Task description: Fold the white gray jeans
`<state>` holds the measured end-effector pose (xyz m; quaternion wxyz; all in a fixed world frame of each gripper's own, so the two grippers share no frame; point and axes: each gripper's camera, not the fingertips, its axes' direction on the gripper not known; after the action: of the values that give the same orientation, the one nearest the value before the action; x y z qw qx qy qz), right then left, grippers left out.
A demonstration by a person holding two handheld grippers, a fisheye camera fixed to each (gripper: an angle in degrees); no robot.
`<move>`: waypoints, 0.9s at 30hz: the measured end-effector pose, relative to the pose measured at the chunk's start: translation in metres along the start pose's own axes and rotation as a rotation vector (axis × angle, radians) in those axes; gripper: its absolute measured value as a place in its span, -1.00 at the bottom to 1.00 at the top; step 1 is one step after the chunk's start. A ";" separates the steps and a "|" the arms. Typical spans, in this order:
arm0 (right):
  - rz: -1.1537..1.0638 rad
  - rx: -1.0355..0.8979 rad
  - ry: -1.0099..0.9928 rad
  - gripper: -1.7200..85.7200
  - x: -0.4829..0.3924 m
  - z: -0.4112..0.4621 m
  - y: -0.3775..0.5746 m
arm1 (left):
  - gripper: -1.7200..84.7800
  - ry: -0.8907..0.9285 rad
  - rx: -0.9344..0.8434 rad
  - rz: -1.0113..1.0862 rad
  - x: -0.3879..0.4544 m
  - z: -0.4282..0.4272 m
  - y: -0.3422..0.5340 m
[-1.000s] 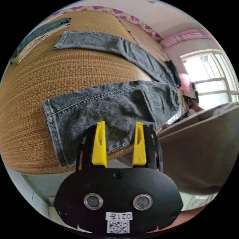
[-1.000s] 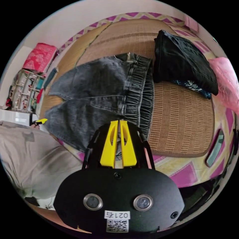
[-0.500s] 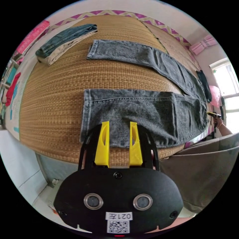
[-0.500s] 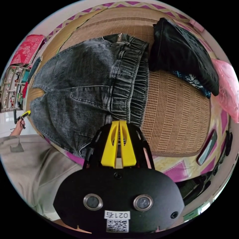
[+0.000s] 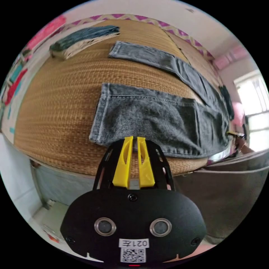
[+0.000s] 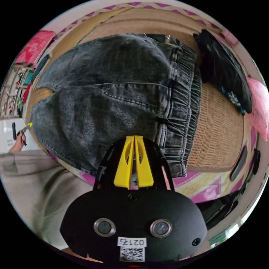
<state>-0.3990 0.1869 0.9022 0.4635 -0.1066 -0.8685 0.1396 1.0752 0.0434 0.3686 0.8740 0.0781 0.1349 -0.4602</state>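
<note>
Seen from the left gripper view, a folded stack of dark green and beige clothes (image 5: 84, 39) is laid at the far left of a woven straw mat (image 5: 56, 92) spread over a bed. The washed grey denim jeans (image 5: 157, 117) are spread flat on the mat, both legs stretched out and parted. The yellow-jawed left tool (image 5: 134, 138) is held at the near edge of the closer leg, by the hem; its jaws are drawn almost together with a thin gap, and whether any denim is caught between them cannot be told.

In the right gripper view, the jeans' upper part (image 6: 112, 92) is seen close up, the gathered elastic waistband (image 6: 182, 112) lying to the right. The right tool (image 6: 134, 138) is held over the denim beside the waistband, its jaws pressed together; whether cloth is pinched cannot be told. A folded black garment (image 6: 224, 75) is laid farther right on the mat, beside a pink plastic bag (image 6: 259, 109).
</note>
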 end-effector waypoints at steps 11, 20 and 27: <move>0.685 0.452 -0.455 -0.83 0.132 -0.107 0.240 | -0.60 0.391 0.173 -0.258 -0.072 0.010 0.111; 0.976 0.519 -0.784 -0.71 0.209 -0.030 0.428 | -0.59 0.573 0.327 -0.612 -0.104 0.095 0.207; 0.902 0.431 -0.851 -0.67 0.225 -0.004 0.430 | -0.60 0.567 0.315 -0.608 -0.100 0.139 0.207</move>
<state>-0.4949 0.6616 0.9318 -0.0138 -0.3002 -0.7987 0.5212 1.2151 0.2025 0.5340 0.6051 0.2900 0.3143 -0.6716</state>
